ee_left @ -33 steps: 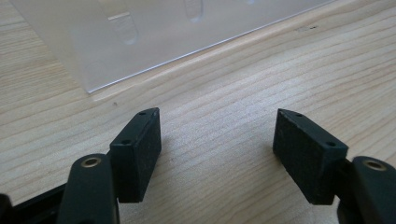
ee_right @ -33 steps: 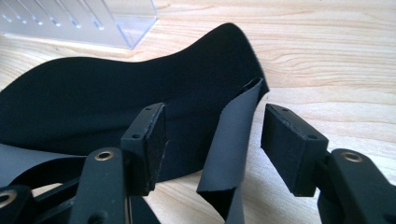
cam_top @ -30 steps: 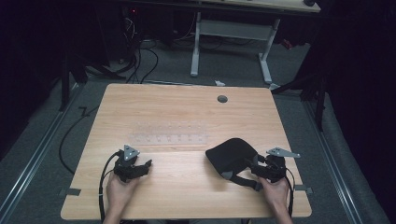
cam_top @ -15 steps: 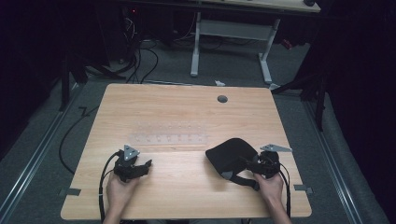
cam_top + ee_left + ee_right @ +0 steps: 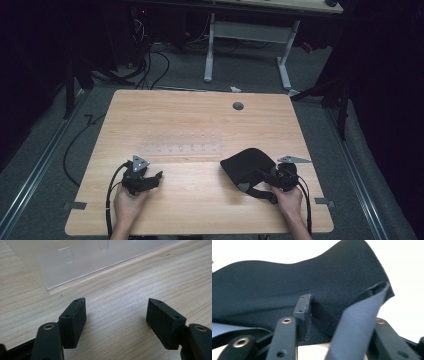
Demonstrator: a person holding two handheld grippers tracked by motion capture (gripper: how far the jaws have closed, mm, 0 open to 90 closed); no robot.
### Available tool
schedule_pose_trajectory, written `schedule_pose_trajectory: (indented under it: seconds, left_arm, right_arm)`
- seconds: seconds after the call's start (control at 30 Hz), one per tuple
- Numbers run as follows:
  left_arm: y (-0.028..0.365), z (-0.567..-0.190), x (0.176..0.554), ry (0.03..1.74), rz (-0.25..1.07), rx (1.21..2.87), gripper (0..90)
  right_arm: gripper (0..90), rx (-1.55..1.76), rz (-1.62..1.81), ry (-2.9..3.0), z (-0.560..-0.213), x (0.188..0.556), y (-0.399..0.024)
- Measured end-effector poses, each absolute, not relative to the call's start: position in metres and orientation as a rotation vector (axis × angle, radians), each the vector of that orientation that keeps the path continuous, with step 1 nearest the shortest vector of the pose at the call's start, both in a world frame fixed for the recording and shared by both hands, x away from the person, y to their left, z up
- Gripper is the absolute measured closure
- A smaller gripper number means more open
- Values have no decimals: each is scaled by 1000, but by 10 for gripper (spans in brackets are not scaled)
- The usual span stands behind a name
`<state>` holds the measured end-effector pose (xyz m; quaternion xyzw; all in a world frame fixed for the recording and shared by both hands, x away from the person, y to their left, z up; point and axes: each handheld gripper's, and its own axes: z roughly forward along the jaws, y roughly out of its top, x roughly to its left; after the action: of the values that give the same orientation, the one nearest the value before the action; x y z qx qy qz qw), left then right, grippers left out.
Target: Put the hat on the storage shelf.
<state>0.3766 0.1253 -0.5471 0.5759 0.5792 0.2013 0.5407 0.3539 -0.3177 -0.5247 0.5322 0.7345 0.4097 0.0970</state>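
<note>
A black fabric piece [image 5: 247, 162] with a grey strap [image 5: 243, 186] lies on the wooden table [image 5: 200, 115] at the front right. My right gripper [image 5: 264, 176] is at its right edge. In the right gripper view the black fabric [image 5: 287, 285] and the folded grey strap [image 5: 357, 322] sit between the jaws of my right gripper [image 5: 337, 312]. Those jaws have just been closing, and a gap still shows beside the left pad [image 5: 304, 315]. My left gripper [image 5: 155, 179] rests at the front left, open and holding nothing [image 5: 116, 320].
A clear plastic tray [image 5: 180, 145] lies flat mid-table, and its near edge [image 5: 87, 260] is just beyond my left jaws. A round cable hole [image 5: 238, 106] sits near the far edge. Cables trail off the table's front.
My right gripper has edged left onto the fabric's edge and its jaws have narrowed around it. The left gripper has not moved.
</note>
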Motion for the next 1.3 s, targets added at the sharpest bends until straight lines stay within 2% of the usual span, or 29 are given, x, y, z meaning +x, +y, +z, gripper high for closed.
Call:
schedule_pose_trajectory:
  seconds: [0.3,0.47,1.3]
  left_arm:
    - [125,-547,377,1377,479,1369,328]
    - [125,-547,377,1376,479,1369,327]
    - [125,-547,377,1373,470,1376,309]
  right_arm:
    - [782,1556,1333,2196,-525,348,-327]
    - [841,1532,1381,2210,-524,345,-329]
    - [862,1481,1456,2185,-508,329,-336]
